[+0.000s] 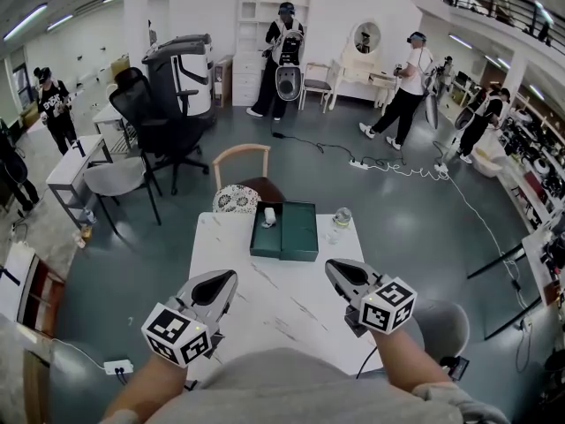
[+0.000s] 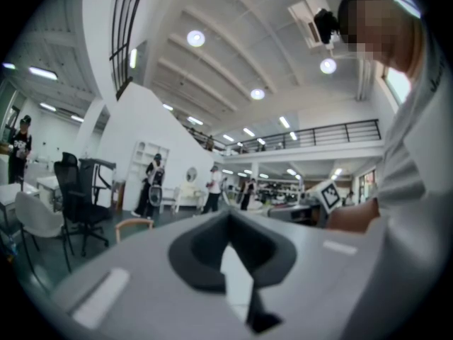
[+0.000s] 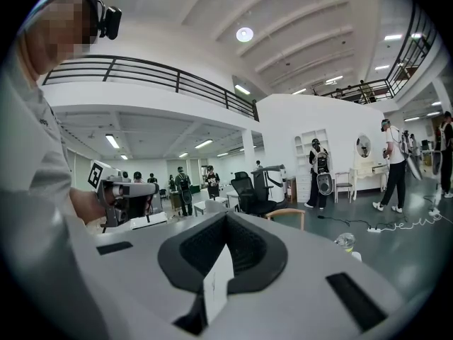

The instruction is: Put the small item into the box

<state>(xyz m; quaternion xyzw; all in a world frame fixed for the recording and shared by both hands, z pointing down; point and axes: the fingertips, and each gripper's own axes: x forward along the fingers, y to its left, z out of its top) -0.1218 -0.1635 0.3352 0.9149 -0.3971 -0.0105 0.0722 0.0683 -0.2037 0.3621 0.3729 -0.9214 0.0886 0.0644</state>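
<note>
Jaws of the left gripper and right gripper are closed on nothing, hovering over the near worktop. Farther off, the small white item appears to lie already inside the open green box, so little seems left to do.

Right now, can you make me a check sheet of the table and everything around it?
Surface: white table, faint grey streaks.
Job's things: open green box at the far edge; small white item lies in its left half.
Clutter: clear container right of the box.
Grippers: left gripper and right gripper both shut, empty, over the near part of the table.
Cables: white cable on the floor beyond the table.
Surroundings: wooden chair at the far side; people standing farther off.
</note>
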